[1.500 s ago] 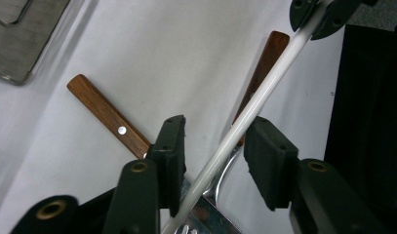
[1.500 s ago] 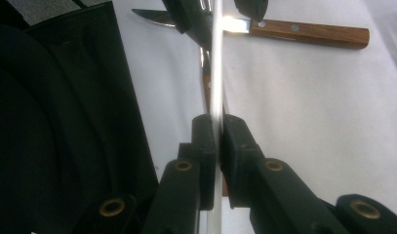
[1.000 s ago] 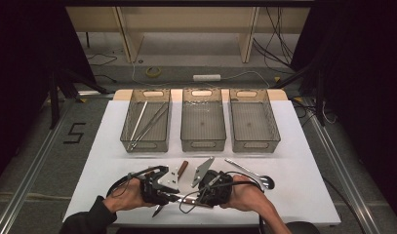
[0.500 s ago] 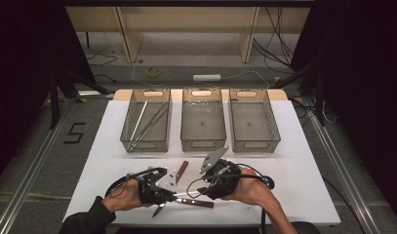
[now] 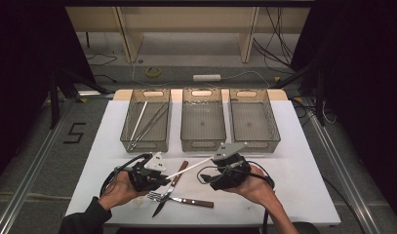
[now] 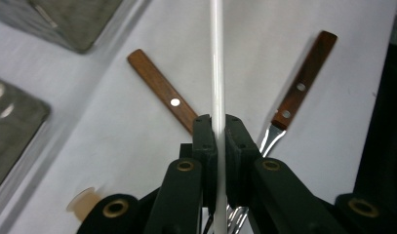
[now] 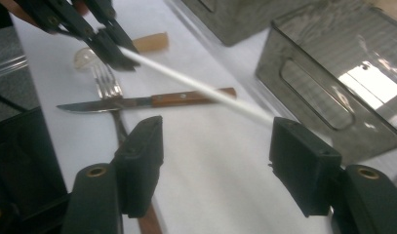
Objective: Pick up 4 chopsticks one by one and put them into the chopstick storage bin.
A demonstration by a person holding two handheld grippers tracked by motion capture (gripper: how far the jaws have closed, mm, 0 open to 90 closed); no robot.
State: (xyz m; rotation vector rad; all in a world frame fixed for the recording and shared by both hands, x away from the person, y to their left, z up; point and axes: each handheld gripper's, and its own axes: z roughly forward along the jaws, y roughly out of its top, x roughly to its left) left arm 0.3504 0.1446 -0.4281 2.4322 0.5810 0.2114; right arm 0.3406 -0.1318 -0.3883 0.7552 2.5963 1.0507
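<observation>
Pinching hard, the left gripper [image 6: 218, 139] has its jaws pressed tight on a white chopstick [image 6: 216, 63], which runs straight out ahead above the white table [image 5: 293, 161]. Over on the other side, the right gripper [image 7: 215, 168] has just been opening; its jaws stand wide apart, and the chopstick's far end sits just by one pad, touching or not I cannot tell. From the high view, both hands sit low at the near edge, the stick bridging them. Under it lie a knife [image 5: 172, 187] and a fork [image 5: 179, 199], crossed, both wooden-handled.
</observation>
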